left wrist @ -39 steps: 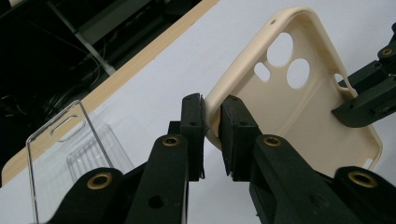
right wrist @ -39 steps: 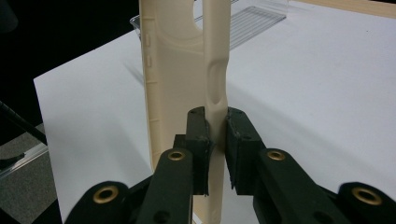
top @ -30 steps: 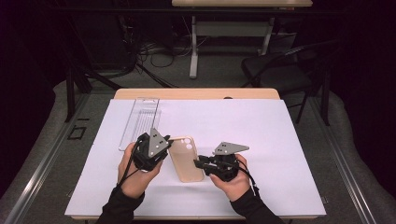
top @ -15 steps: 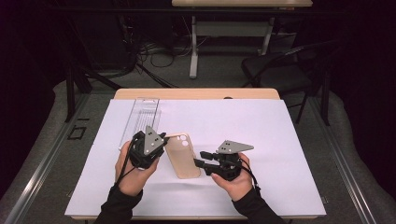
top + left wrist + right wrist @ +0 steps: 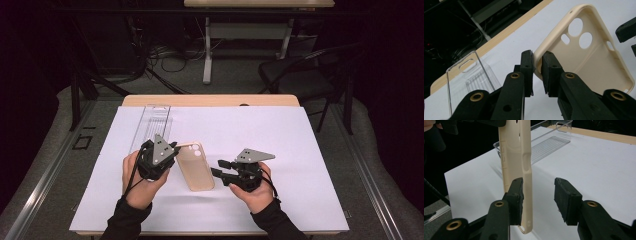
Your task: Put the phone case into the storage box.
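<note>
Phone case held by the left gripper, the right one letting go

High view: the left gripper (image 5: 172, 150) clamps the beige phone case (image 5: 196, 167); the right gripper (image 5: 220, 168) is just beside it. Left gripper view: pads pinch the case rim — firmly. Right gripper view: jaws have just been opening, case edge between them, one pad (image 5: 517, 195) touching. Transfer looks done; placing remains. A clear tray (image 5: 151, 126) lies beyond.
</note>
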A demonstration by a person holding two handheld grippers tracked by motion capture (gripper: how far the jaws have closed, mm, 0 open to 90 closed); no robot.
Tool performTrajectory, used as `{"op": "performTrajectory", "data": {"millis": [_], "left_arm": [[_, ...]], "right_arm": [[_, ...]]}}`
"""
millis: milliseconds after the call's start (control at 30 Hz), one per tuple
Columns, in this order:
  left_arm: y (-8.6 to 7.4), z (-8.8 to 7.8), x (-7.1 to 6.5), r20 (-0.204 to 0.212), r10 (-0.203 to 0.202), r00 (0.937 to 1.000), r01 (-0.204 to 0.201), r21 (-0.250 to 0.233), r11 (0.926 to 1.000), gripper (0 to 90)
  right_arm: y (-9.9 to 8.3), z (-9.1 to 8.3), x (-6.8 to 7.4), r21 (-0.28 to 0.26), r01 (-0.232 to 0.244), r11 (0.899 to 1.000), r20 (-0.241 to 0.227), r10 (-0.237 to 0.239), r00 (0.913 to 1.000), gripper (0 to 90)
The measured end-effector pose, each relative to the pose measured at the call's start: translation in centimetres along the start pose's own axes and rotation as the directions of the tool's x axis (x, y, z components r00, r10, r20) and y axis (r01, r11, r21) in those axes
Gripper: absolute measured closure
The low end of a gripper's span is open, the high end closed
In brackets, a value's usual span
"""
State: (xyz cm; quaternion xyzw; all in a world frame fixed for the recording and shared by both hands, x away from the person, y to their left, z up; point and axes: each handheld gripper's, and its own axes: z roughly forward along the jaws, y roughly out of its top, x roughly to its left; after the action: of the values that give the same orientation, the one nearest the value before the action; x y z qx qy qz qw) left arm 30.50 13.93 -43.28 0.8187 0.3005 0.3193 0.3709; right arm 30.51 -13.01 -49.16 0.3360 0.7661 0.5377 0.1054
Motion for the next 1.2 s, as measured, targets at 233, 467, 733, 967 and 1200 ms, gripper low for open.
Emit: {"op": "performTrajectory", "data": {"millis": [233, 467, 733, 967, 1200], "left_arm": [[-0.2, -0.1, 0.4, -0.003, -0.009, 1.0, 0.009, -0.022, 0.9997, 80.3], [-0.1, -0.2, 0.6, -0.01, -0.002, 0.9999, 0.002, -0.027, 0.9996, 80.3], [-0.3, 0.0, 0.9, -0.005, -0.034, 0.9994, 0.034, -0.021, 0.9992, 80.2], [-0.5, 0.3, 1.2, -0.012, -0.016, 0.9998, 0.016, -0.06, 0.9981, 79.9], [-0.5, 1.0, 1.2, -0.015, 0.023, 0.9996, -0.024, -0.074, 0.997, 79.8]], "right_arm": [[0.1, -0.1, -0.3, 0.012, 0.003, 1.0, 0.012, -0.003, 0.9999, 57.0], [0.0, -0.3, -0.4, 0.024, 0.04, 0.999, 0.038, -0.041, 0.9985, 56.1], [0.0, -0.7, -0.3, 0.037, 0.086, 0.996, 0.054, -0.088, 0.9946, 55.2], [-0.4, -1.8, -0.4, 0.056, 0.133, 0.99, 0.086, -0.137, 0.9868, 53.1], [-1.3, -3.5, -1.4, 0.056, 0.13, 0.99, 0.117, -0.136, 0.9838, 52.6]]}}
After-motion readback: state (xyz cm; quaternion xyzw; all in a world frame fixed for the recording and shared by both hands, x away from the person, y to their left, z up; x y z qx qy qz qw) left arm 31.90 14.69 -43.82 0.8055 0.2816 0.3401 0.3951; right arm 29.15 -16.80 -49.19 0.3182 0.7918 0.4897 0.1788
